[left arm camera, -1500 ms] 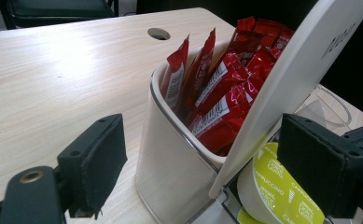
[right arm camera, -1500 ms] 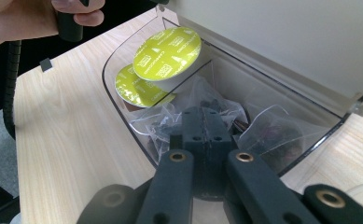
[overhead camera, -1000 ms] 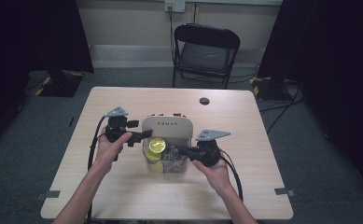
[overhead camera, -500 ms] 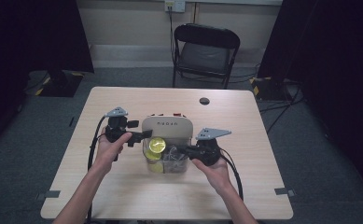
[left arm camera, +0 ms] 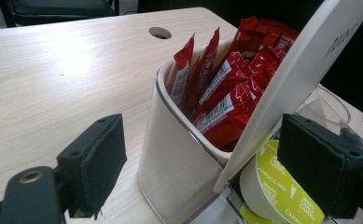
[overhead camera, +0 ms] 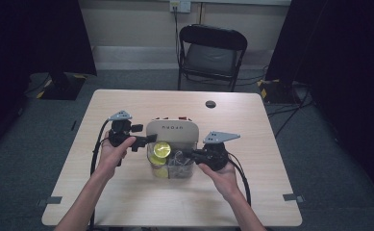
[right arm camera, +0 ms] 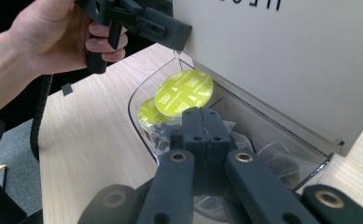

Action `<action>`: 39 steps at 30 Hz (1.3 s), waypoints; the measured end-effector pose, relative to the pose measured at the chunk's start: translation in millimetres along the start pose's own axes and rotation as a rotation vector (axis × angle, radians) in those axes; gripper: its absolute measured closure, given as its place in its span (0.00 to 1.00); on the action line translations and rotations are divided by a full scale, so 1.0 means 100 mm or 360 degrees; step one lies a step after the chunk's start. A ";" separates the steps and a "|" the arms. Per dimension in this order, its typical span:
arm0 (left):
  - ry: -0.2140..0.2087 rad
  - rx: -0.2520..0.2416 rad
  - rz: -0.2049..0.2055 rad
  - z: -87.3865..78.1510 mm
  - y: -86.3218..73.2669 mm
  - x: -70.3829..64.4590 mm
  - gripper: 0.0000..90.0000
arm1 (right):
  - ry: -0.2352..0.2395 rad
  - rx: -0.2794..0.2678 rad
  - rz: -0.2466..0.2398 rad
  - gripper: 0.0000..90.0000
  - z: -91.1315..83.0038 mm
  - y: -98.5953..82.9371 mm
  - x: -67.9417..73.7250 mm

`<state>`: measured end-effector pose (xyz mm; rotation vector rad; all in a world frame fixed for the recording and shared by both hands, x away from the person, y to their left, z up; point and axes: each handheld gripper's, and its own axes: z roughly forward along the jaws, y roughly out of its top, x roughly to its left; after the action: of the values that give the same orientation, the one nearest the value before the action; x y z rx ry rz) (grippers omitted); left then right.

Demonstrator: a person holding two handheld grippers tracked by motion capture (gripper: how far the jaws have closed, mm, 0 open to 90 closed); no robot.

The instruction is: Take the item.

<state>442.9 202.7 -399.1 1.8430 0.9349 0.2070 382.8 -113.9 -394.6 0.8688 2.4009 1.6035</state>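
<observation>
1. Since the frames a second and half a second ago, almost nothing has shifted: both hands and the yellow-green capsule sit where they were in the high view.
2. Nearest the person, the right gripper [overhead camera: 193,155] reaches in from the right over the clear drawer [overhead camera: 187,173]. In the right gripper view its jaws are pressed together; whether anything thin is pinched between them cannot be told.
3. Just past its jaw tips, the yellow-green capsule [right arm camera: 184,92] stands tilted at the drawer's left end, foil lid up, with a second capsule [right arm camera: 150,113] just beside and below it.
4. The left gripper [overhead camera: 143,140] comes in from the left, its jaws set wide apart. In the left gripper view they straddle the corner of the white holder [left arm camera: 179,163]; the right jaw sits close by the capsule.
5. The holder's slanted white lid [overhead camera: 172,131] rises above the drawer, and red sachets [left arm camera: 226,84] stand packed upright behind it.
6. Farther off, the wooden table [overhead camera: 127,103] carries a round cable hole [overhead camera: 210,104]; a black folding chair [overhead camera: 212,55] stands beyond.
</observation>
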 end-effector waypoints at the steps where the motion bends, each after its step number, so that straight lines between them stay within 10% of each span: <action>1: 0.0000 0.0000 0.0000 0.00 0.00 0.00 0.17 | -0.0001 -0.0006 -0.0001 1.00 -0.01 0.01 0.01; 39: -0.0001 0.0005 -0.0003 0.00 0.00 0.00 0.17 | -0.0053 -0.0174 0.0010 1.00 -0.47 0.15 -0.08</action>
<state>442.9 202.8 -399.2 1.8451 0.9370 0.2039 376.0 -152.2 -363.2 0.8770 2.2668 1.6905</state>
